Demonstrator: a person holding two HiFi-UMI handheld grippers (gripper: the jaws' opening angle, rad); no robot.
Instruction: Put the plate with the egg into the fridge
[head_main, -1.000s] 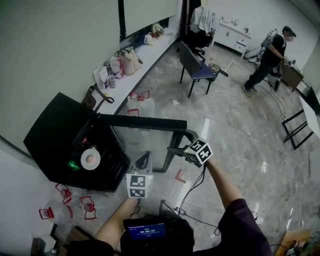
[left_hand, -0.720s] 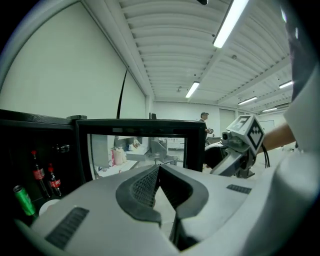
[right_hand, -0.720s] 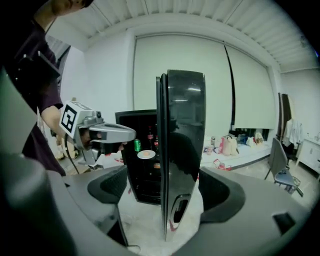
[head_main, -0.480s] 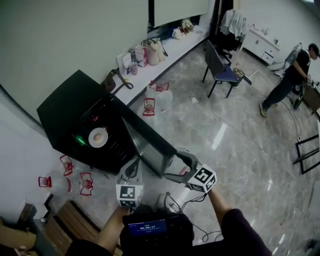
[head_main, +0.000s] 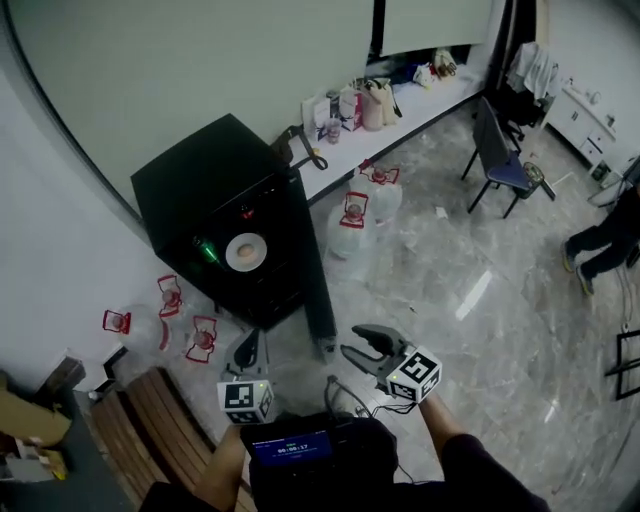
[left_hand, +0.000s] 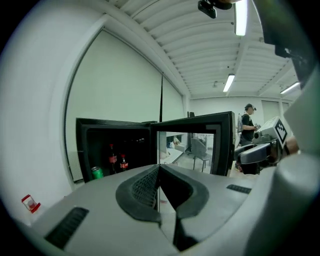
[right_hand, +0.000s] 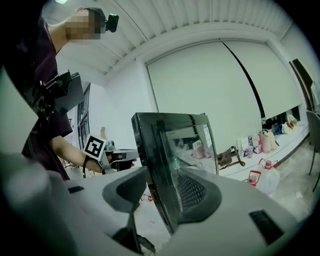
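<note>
Head view: the plate (head_main: 233, 256) with the egg (head_main: 248, 251) sits on a shelf inside the black fridge (head_main: 205, 180), in the open front; the placing itself reads as done, and the step in hand is judged to be closing the door (head_main: 308, 265).

Door position: swung out from the cabinet, its length running from the fridge front towards the person; the free edge is the near end.

Right gripper (head_main: 349, 341): at that free edge, pointing roughly level at it; its jaws have just been closing and now stand part-way; right gripper view shows the door edge standing between them, one pad visible through the glass, the other pad with a gap to the door; no clamp on the door is seen.

Left gripper (head_main: 252, 338): jaws together, nothing between them; it faces the fridge opening from the side away from the door, apart from it.

Governing relation: the right gripper is the one at the door edge; the opening with the plate lies to its left in head view; the door would swing that way to shut.
</note>
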